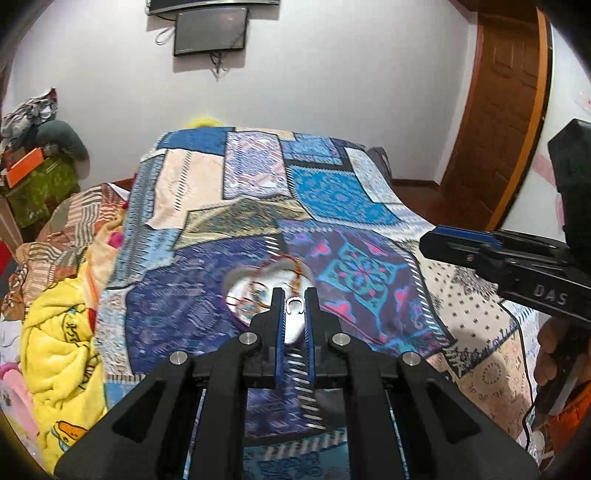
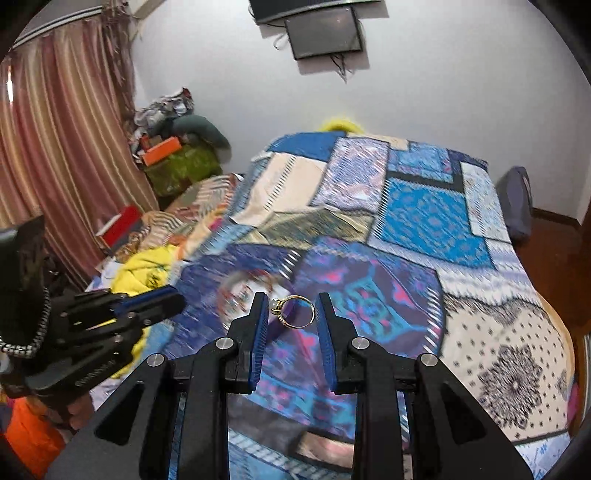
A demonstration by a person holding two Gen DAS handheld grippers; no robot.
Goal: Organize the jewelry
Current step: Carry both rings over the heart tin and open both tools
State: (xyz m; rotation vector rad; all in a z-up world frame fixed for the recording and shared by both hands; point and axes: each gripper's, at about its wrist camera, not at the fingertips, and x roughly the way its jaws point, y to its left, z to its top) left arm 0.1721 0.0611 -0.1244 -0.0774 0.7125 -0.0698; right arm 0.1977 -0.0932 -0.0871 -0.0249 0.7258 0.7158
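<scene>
Closest to me, the left gripper (image 1: pixel 295 308) has its jaws pinched almost together on a small silver piece (image 1: pixel 294 306), a little loop of metal that could be a clasp or a ring, I cannot tell which. Beside it the right gripper (image 2: pixel 291 314) has its jaws a little apart, spanning a gold ring (image 2: pixel 297 312) with a pale stone set toward nine o'clock; the band bridges the two pads, so it looks held across its width. Both pieces hang in the air above the patchwork bedspread (image 1: pixel 332 192). Just beyond the fingertips, at about eleven o'clock from each gripper, a shiny heart-shaped dish (image 1: pixel 255 291) sits on the bedspread with beaded, reddish strands lying in it, too blurred to count. So I count two grippers, one piece in each, and one dish. By my reckoning the job is midway: some jewelry is already in the dish, and these two pieces have yet to be set down, whether there or elsewhere I cannot say. Farther off, at nine o'clock, a yellow blanket (image 1: pixel 59 332) lies heaped beside the bed, and at twelve o'clock a dark screen (image 1: pixel 210 31) hangs on the white wall.
</scene>
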